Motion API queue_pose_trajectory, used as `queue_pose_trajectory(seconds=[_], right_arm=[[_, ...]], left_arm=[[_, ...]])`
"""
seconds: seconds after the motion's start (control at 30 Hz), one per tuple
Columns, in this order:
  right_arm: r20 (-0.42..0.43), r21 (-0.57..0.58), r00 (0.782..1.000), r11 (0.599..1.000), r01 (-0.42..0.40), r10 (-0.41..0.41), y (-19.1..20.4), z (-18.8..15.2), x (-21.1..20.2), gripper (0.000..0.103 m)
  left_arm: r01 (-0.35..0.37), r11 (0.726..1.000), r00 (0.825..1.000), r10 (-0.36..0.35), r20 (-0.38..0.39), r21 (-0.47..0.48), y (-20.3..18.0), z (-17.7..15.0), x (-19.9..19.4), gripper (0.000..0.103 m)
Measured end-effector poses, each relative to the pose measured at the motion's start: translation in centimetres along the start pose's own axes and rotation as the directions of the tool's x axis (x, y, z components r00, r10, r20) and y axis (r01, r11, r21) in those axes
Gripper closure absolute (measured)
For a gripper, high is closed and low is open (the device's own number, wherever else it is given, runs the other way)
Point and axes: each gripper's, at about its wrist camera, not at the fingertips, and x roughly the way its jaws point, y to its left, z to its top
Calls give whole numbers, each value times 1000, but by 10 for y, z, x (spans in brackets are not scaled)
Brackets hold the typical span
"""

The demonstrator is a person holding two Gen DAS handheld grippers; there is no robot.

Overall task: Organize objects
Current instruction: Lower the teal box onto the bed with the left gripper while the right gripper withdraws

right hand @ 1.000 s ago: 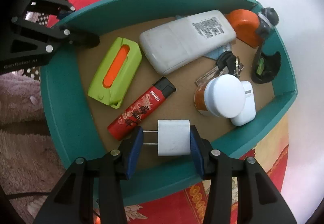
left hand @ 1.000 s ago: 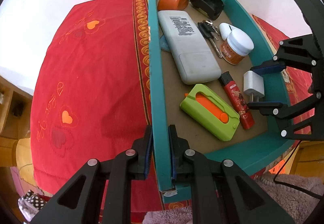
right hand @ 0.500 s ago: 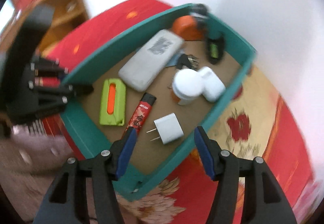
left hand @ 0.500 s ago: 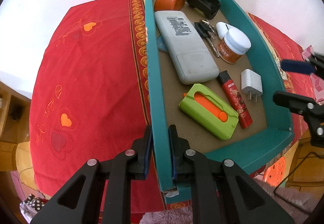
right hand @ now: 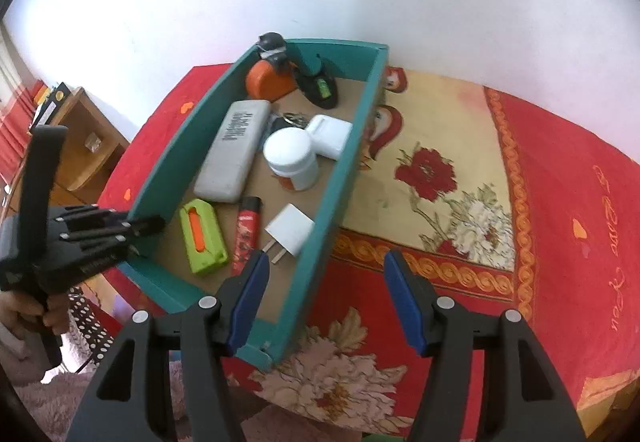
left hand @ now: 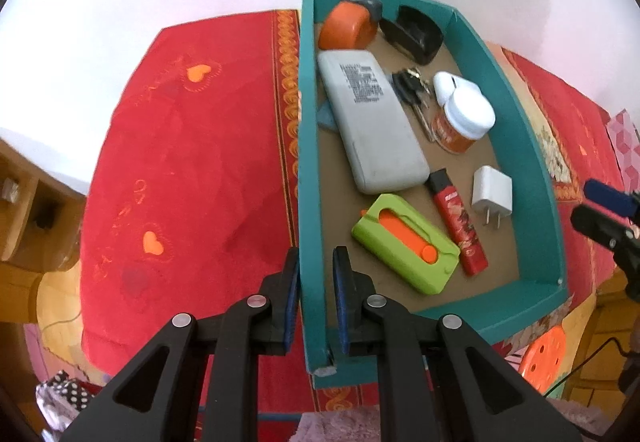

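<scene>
Left gripper (left hand: 316, 278): jaws narrow, clamped on the near end of the long side wall of the teal box (left hand: 308, 202), one pad outside and one inside. It enters from the bottom centre of the left wrist view and points steeply down.

Right gripper (right hand: 324, 298): jaws stand apart with nothing between the pads; they have just been opening, and the white charger (right hand: 290, 228) lies free on the box floor just beyond the left pad. In the right wrist view the gripper hangs over the box's right wall and the red cloth (right hand: 560, 202) beside it, lower centre of the frame. In the left wrist view only its tips show, at the right edge, outside the box.

Contents of the box: white charger near the right wall; red lighter (left hand: 456, 222) beside it; green and orange case (left hand: 404, 246) at the near end; grey remote (left hand: 372, 126) along the left wall; keys (left hand: 412, 90); white-lidded jar (left hand: 464, 118) with a white earbud case (right hand: 330, 134) touching it; orange tape measure (left hand: 346, 24) and a black holder (left hand: 412, 34) at the far end.

Progress, as judged: the charger is placed and the box holds all the small items in view. No loose item shows on the cloth, so the task appears near its end. Whether more remains outside the views cannot be told.

A hand (right hand: 32, 310) grips the left tool's handle at the lower left of the right wrist view.
</scene>
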Motion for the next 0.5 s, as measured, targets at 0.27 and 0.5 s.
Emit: queue_pose_trajectory(seconds=[0.27,0.5], right_arm=[[38,-16,998,998,-53,53,-17,-14,-14,42],[63,-29,995,997,-78,79,-30,-22,-30,40]], left_arm=[[-49,998,997,50,56,-28,-21,-2,-33,72],[-36,999,994,39,104,-35,-59,-5,-46,32]])
